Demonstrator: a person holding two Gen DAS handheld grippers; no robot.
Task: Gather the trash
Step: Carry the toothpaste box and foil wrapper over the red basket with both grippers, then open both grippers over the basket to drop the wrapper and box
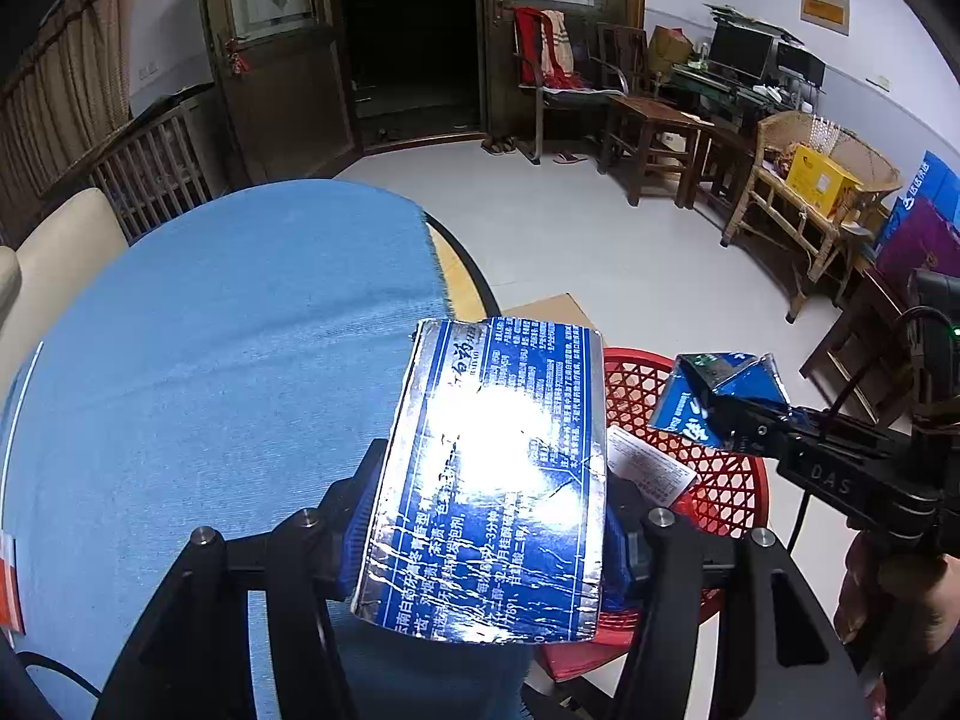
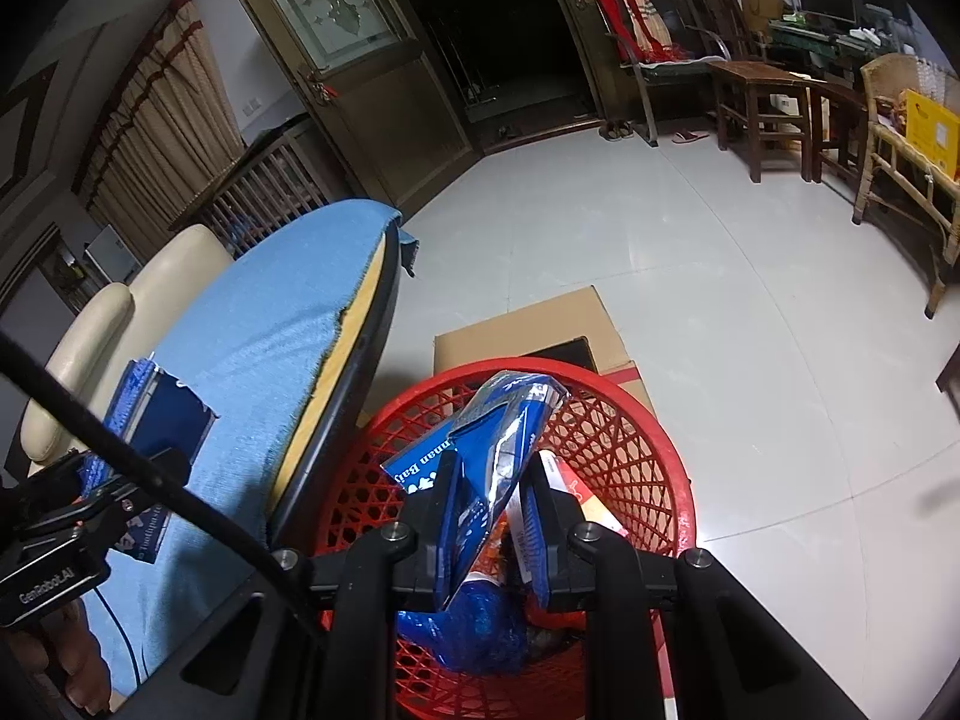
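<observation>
My left gripper [image 1: 492, 516] is shut on a flattened blue and silver foil carton [image 1: 492, 480], held above the edge of the blue-clothed table [image 1: 210, 360]; it also shows in the right wrist view [image 2: 162, 420]. My right gripper [image 2: 486, 516] is shut on a crumpled blue foil wrapper [image 2: 492, 456] and holds it over the red mesh trash basket [image 2: 630, 456]. The right gripper with its wrapper [image 1: 714, 396] also shows in the left wrist view, above the basket [image 1: 726, 480]. Paper trash [image 1: 648, 468] and a blue net lie in the basket.
A cardboard box [image 2: 540, 324] stands on the floor behind the basket. A cream chair [image 2: 120, 312] is beyond the table. Wooden chairs [image 1: 654, 138], a wicker bench [image 1: 804, 204] and a desk with monitors line the far wall. Grey tiled floor [image 2: 750, 330] lies to the right.
</observation>
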